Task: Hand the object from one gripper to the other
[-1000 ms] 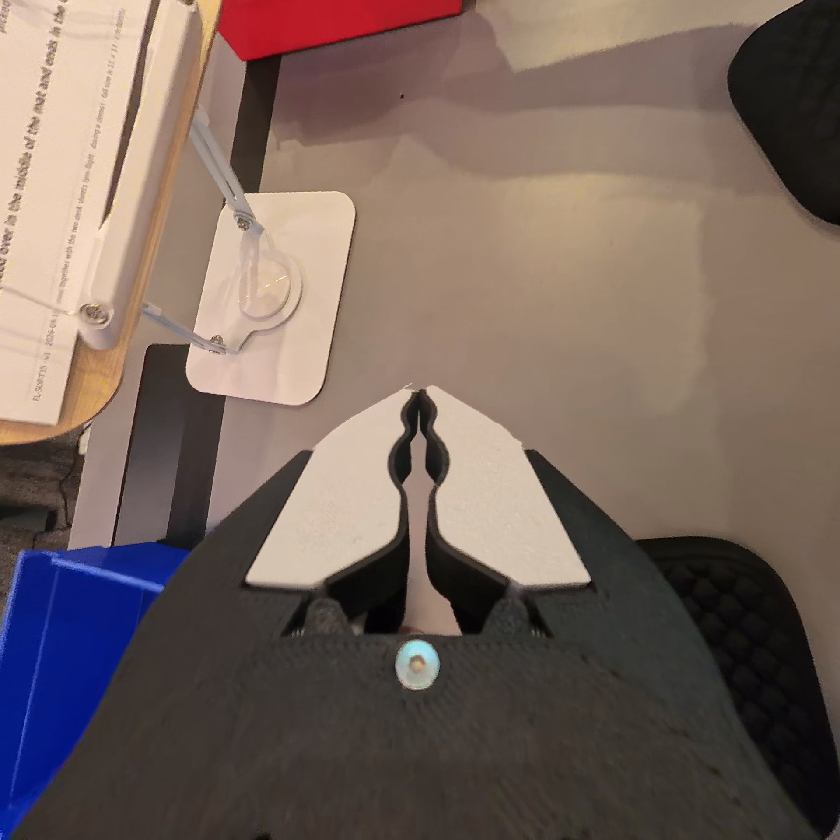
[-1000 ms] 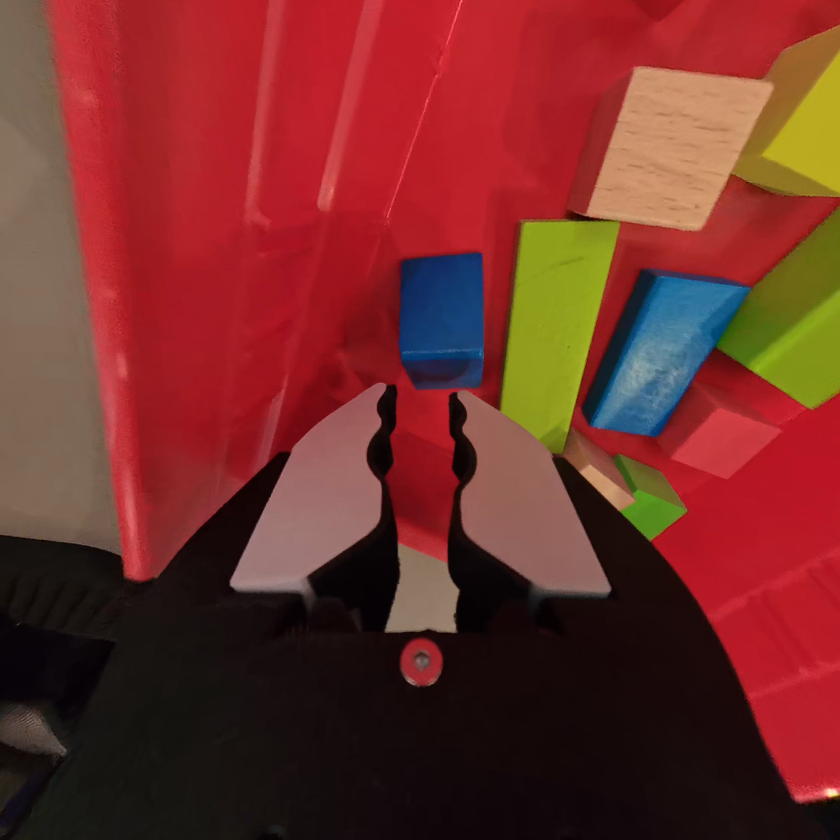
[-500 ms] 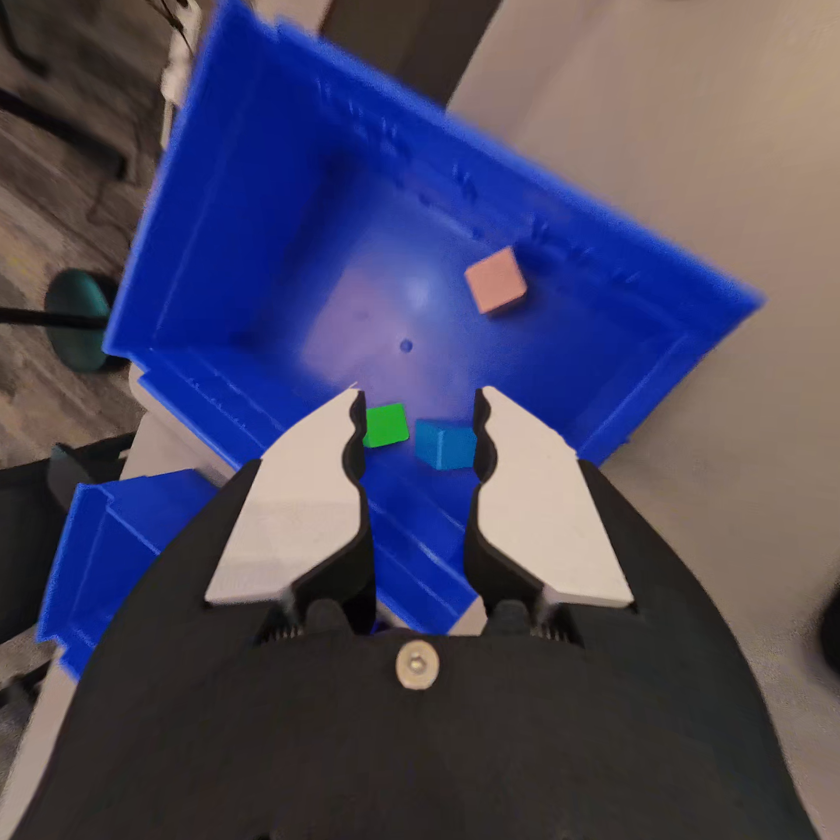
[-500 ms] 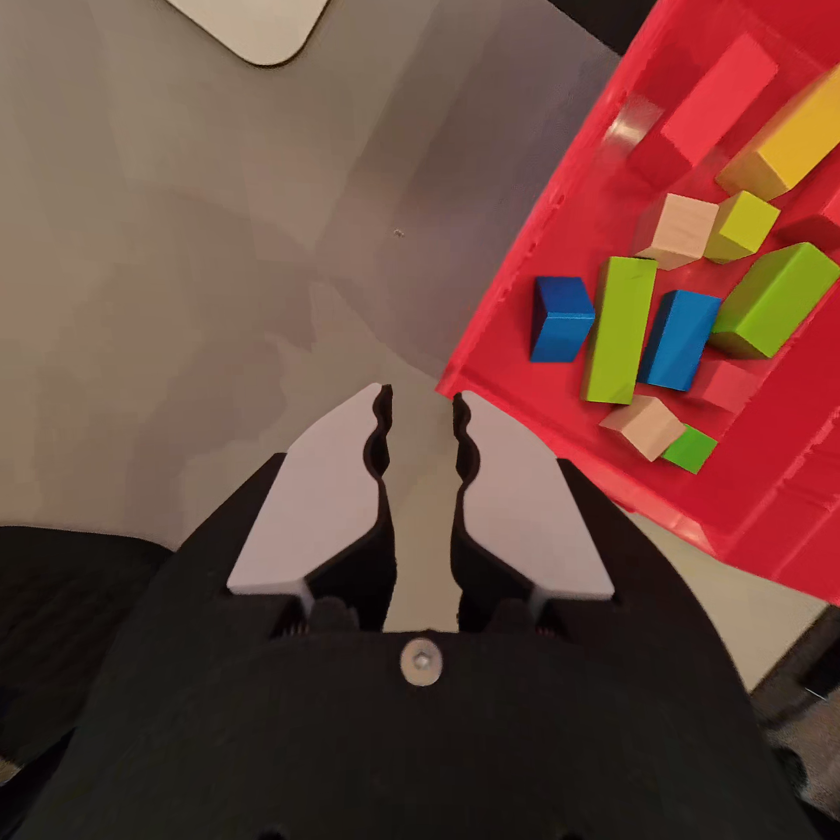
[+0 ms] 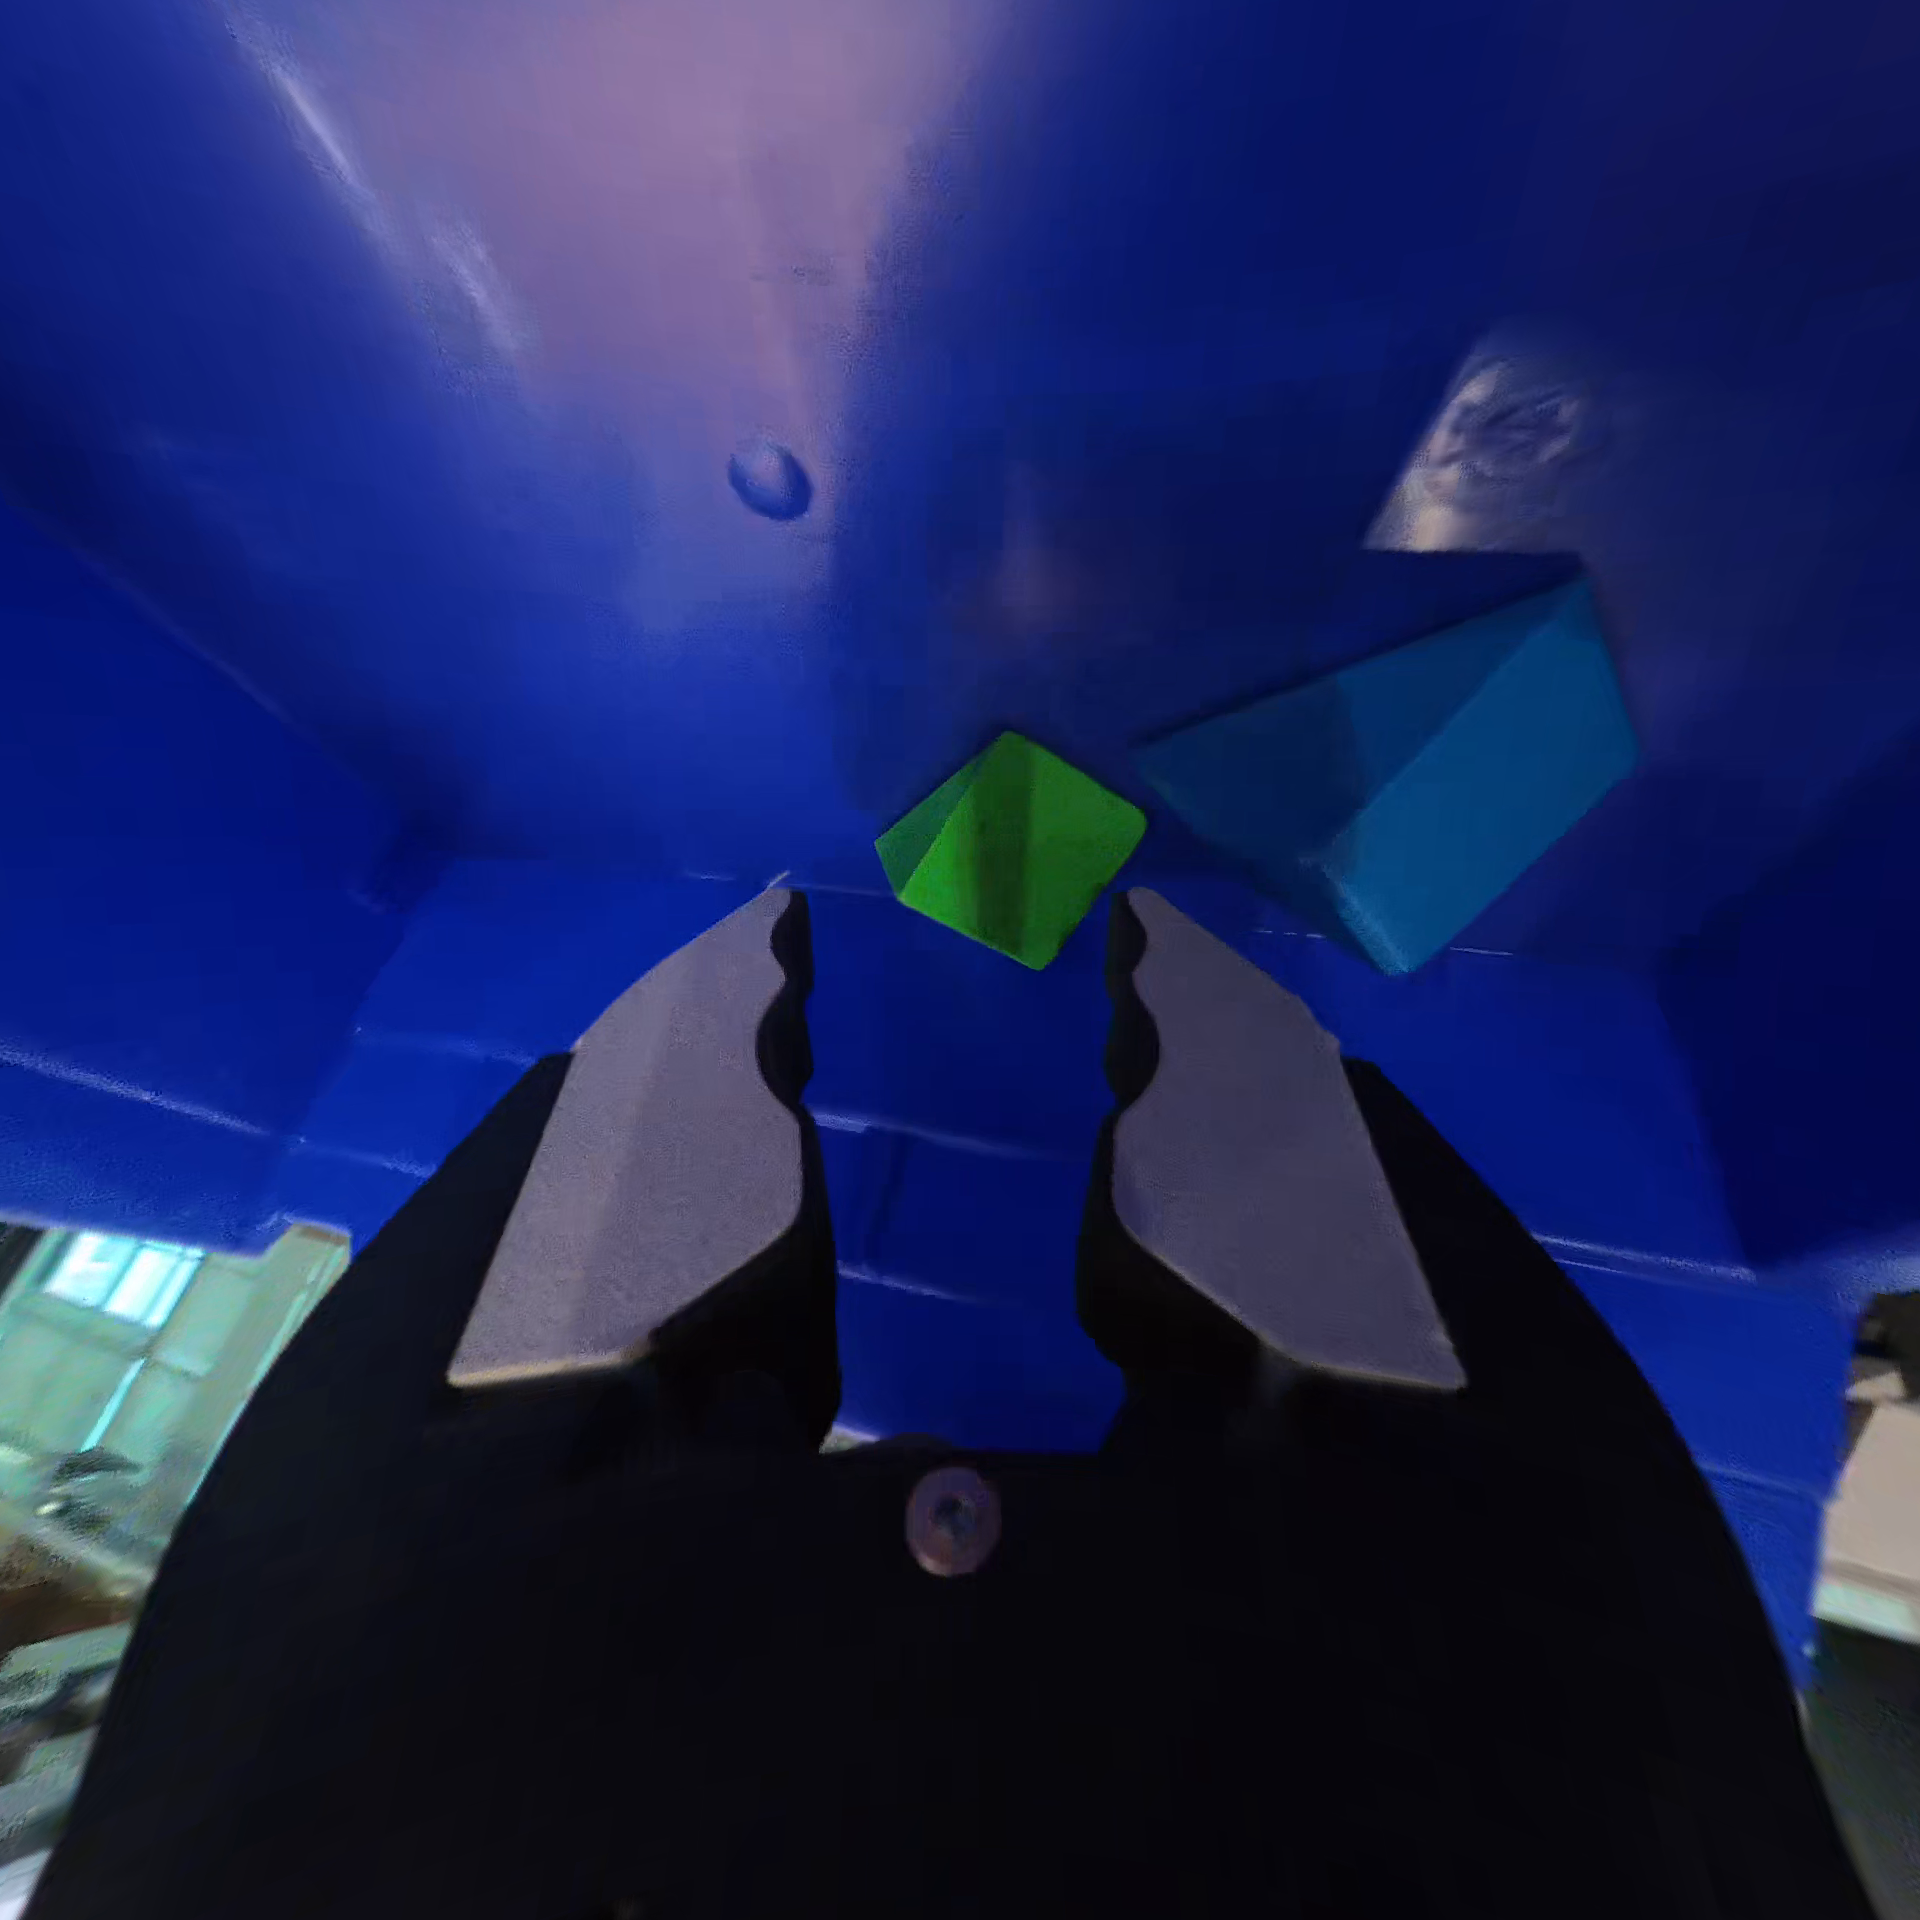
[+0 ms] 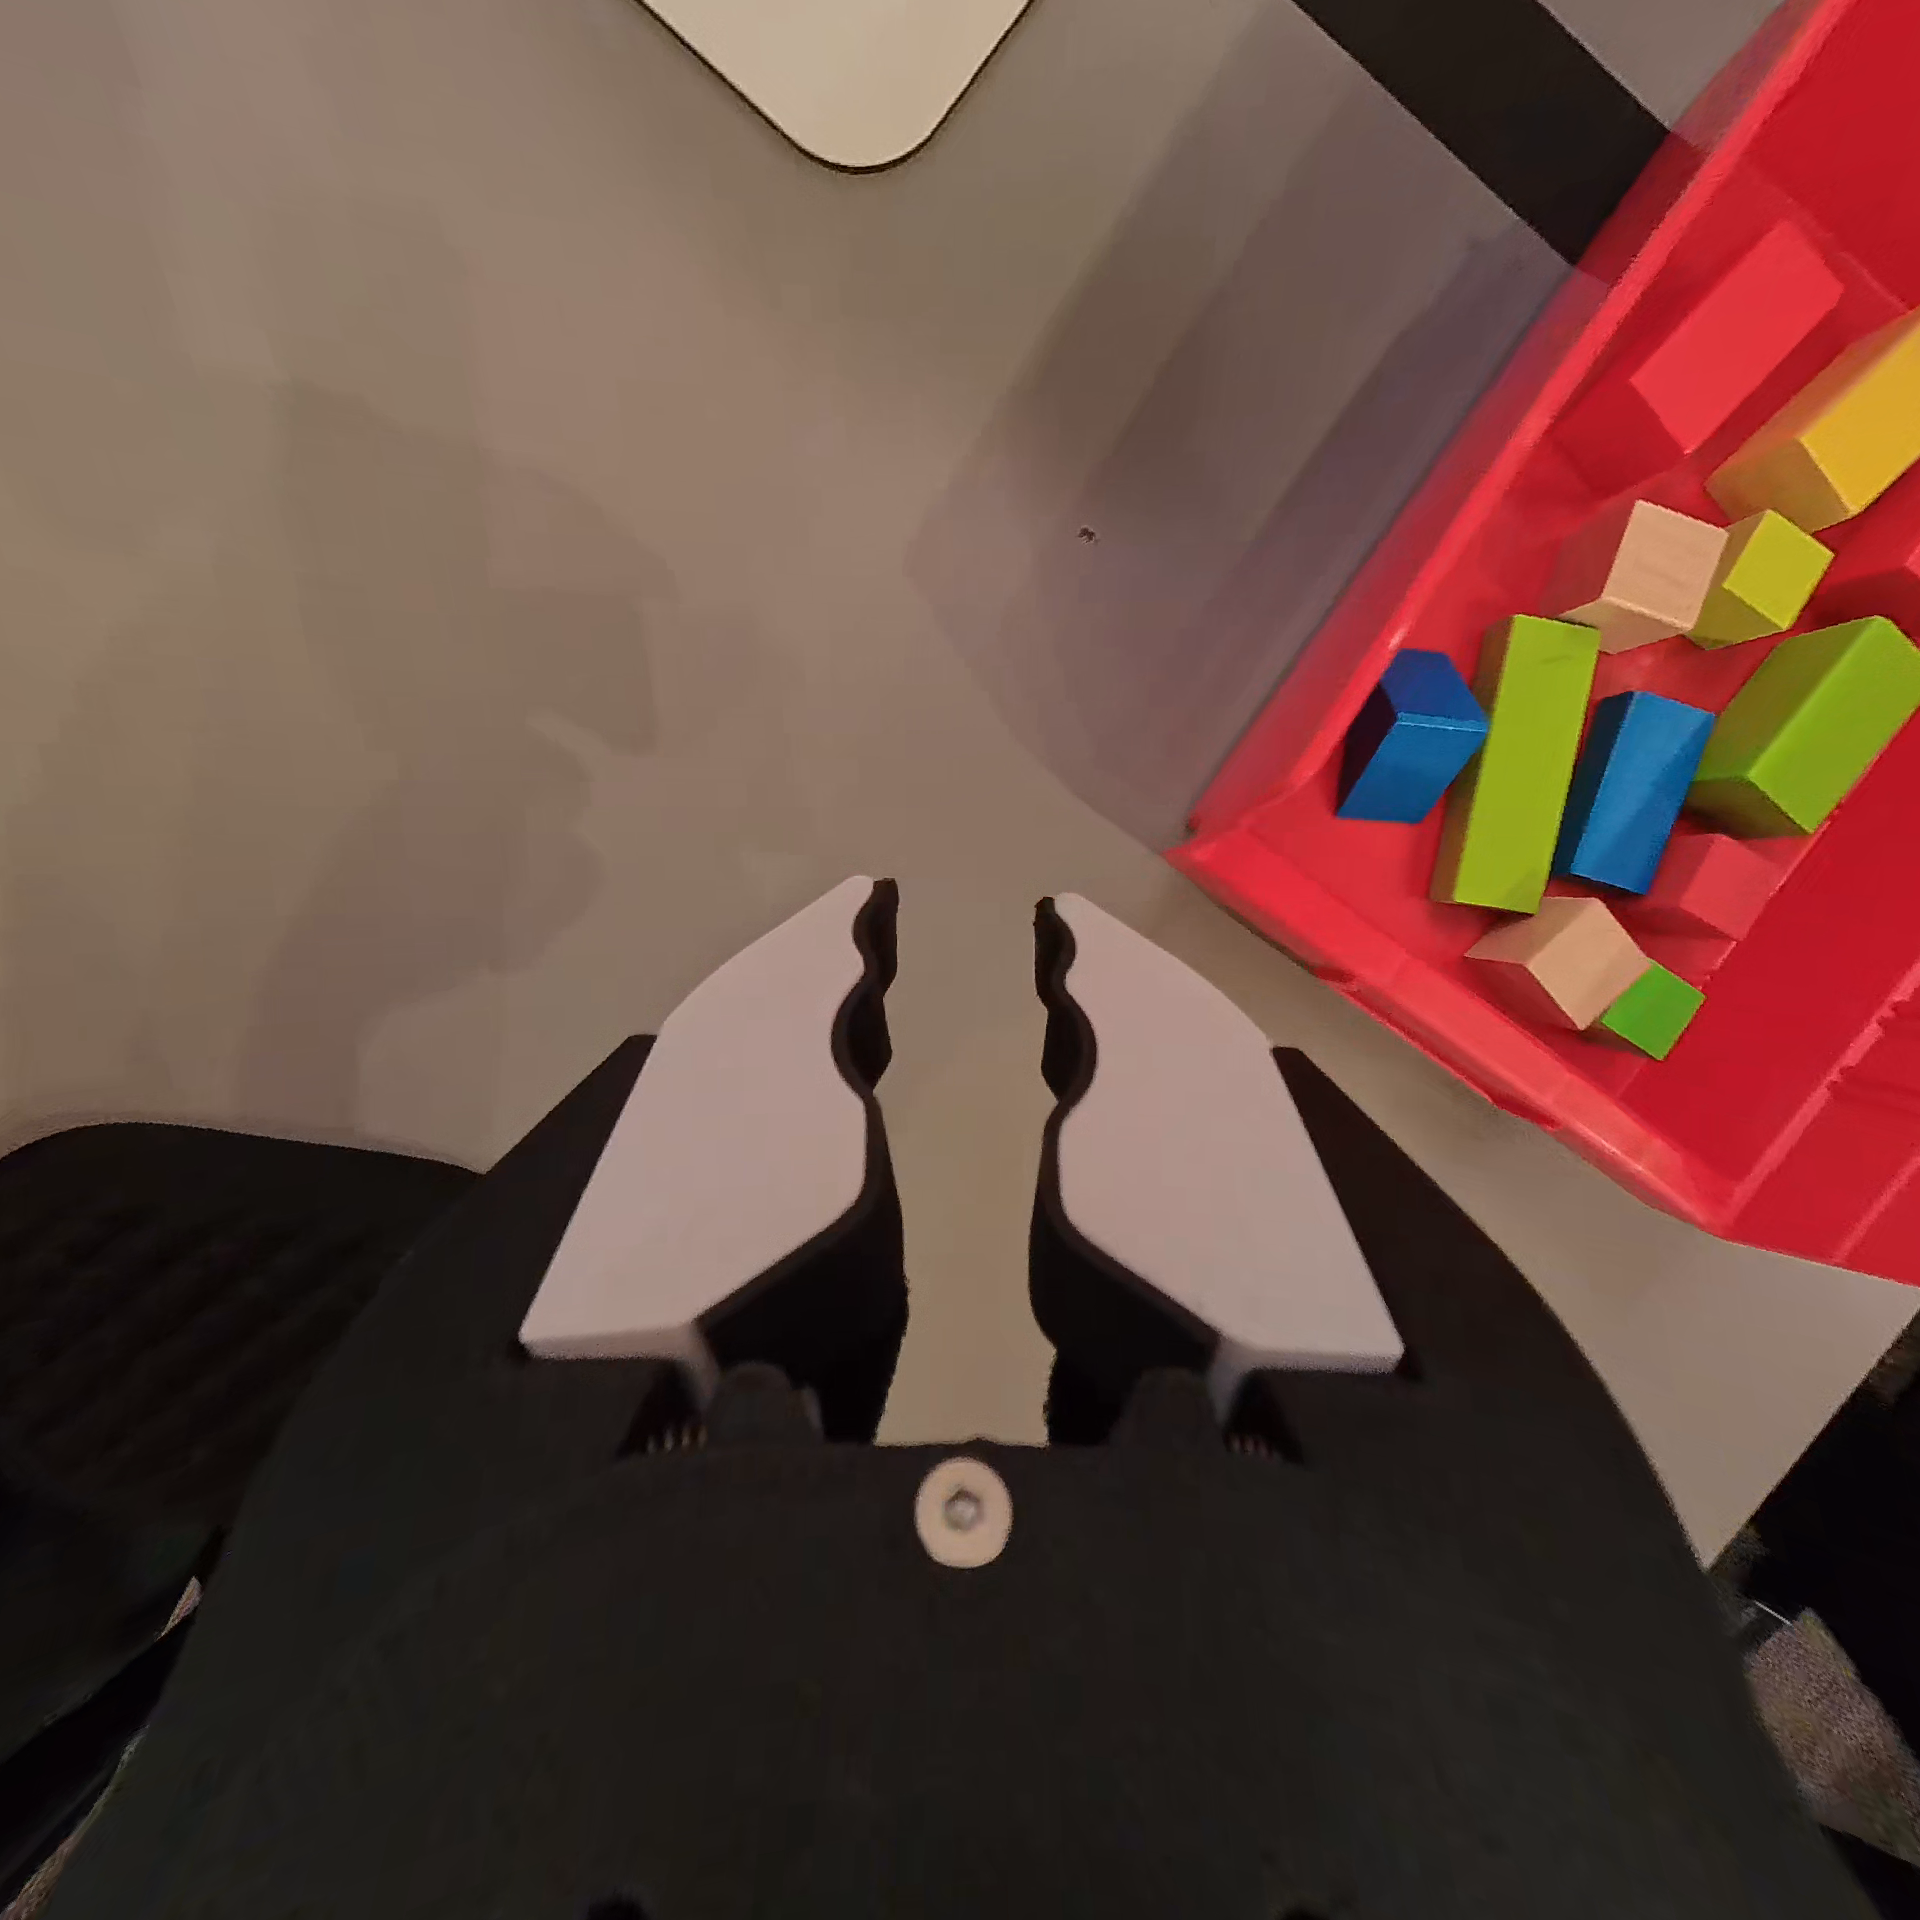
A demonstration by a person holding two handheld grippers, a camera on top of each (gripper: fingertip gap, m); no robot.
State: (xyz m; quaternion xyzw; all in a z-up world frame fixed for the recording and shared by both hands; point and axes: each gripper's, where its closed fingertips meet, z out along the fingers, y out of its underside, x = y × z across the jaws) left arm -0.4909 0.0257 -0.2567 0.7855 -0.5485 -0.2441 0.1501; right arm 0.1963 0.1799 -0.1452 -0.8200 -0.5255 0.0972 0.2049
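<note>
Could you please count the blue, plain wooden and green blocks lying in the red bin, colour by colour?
Blue blocks: 2
Plain wooden blocks: 2
Green blocks, yellowish shades included: 4
Total of these in the red bin: 8

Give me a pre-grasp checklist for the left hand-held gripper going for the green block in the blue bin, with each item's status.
1. Left hand-held gripper open with nothing between its fingers: ok.
2. Green block in view, just ahead of the fingertips: ok.
3. Block centred between the fingers: not ok; it sits nearer the right finger.
4. Block lies flat for a square grip: cannot tell; it shows corner-on.
5. Blue block apart from the green one: ok, but close on its right.
6. Right hand-held gripper free to receive: ok; it holds nothing, over the grey table beside the red bin.
</note>
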